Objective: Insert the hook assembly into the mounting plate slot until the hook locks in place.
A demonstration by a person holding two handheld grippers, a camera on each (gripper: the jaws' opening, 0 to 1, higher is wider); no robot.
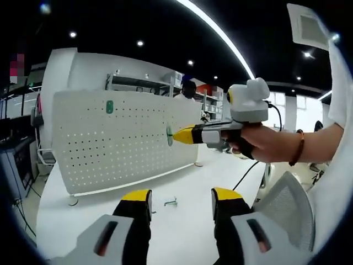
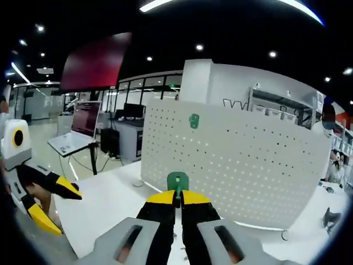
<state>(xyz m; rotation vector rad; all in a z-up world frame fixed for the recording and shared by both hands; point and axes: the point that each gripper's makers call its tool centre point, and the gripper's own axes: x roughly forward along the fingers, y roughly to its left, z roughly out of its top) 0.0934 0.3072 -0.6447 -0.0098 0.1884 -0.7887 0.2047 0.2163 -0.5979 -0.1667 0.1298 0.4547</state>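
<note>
A white pegboard mounting plate (image 1: pixel 116 141) (image 2: pixel 242 160) stands upright on the white table. One green hook (image 1: pixel 109 106) (image 2: pixel 193 121) sits fixed high on the board. My right gripper (image 1: pixel 185 134) (image 2: pixel 177 200), held by a hand, is shut on a second green hook assembly (image 1: pixel 170 135) (image 2: pixel 177 181), with the hook at the board's face near its right part. My left gripper (image 1: pixel 182 201) (image 2: pixel 58 205) hovers open over the table in front of the board, holding nothing. A small metal hook (image 1: pixel 170 202) lies on the table between the left gripper's jaws.
The white table (image 1: pixel 182 182) runs in front of the board. A mesh chair back (image 1: pixel 287 201) stands at the right. A desk with a laptop (image 2: pixel 83 124) is off to the left, shelving (image 1: pixel 138 83) and a person (image 1: pixel 189 89) behind the board.
</note>
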